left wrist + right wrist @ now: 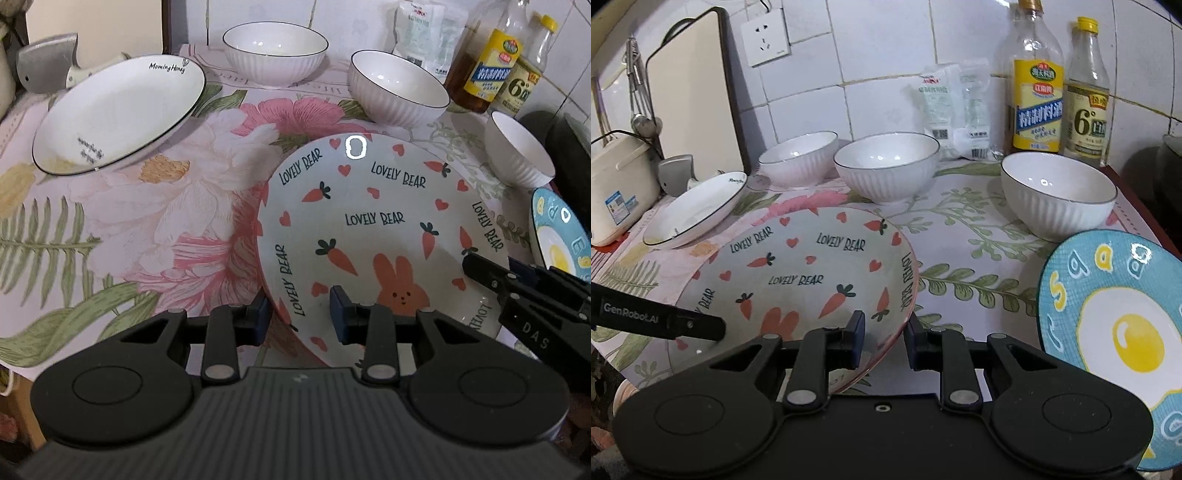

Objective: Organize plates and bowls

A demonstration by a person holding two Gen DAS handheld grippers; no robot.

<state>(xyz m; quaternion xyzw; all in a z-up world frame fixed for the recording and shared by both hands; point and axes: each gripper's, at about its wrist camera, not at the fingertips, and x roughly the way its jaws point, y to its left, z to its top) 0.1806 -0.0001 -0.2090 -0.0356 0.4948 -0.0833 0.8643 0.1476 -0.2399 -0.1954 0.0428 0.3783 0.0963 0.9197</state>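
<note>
The carrot-and-bunny "LOVELY BEAR" plate (pixel 373 192) (pixel 798 266) hovers slightly tilted over the floral tablecloth, held from both sides. My left gripper (pixel 300 308) is shut on its near left rim, one pad under the edge and one inside. My right gripper (pixel 884 330) is shut on the opposite rim and shows in the left wrist view at the plate's right edge (pixel 480 269). A white black-rimmed plate (pixel 118 110) (pixel 698 210) lies at the left. Three white ribbed bowls (pixel 799 157) (pixel 886 166) (pixel 1058 192) stand behind. A blue fried-egg plate (pixel 1108 314) sits at the right.
Two bottles (pixel 1038 92) (pixel 1087 99) and a white packet (pixel 945 107) stand against the tiled wall. A rice cooker (pixel 617 184), a cutting board (pixel 690 92) and a cleaver (pixel 48 62) crowd the back left. A dark pot (pixel 565 147) borders the right edge.
</note>
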